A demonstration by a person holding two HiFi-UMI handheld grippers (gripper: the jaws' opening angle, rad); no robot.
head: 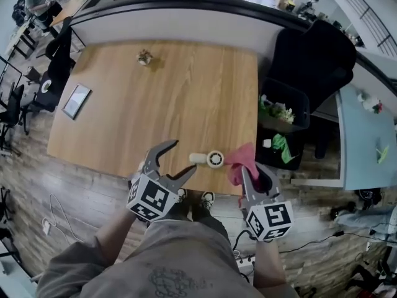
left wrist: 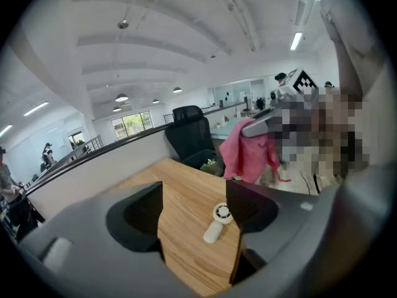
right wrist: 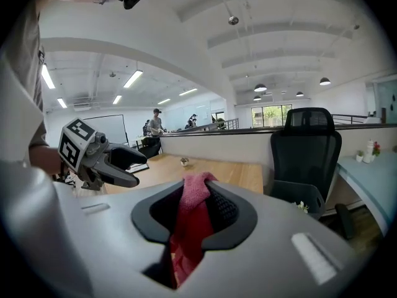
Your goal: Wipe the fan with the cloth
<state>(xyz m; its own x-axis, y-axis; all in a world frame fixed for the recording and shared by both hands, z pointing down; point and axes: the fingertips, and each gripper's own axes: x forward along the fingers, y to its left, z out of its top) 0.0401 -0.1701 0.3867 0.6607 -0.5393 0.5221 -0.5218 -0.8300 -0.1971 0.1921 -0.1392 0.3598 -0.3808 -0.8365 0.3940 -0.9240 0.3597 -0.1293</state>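
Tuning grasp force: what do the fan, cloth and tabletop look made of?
fan: probably plastic, smooth matte; even cream-white surface, moulded round head.
cloth: pink terry-like fabric; nubby pile, limp folds.
table: wood-grain top, low sheen; solid wood or laminate can't be told.

A white fan (head: 208, 159) was laid near the front edge of the wooden table (head: 186, 98). A small ornament (head: 144, 57), perhaps, and a flat pad (head: 77, 100) were placed farther off.
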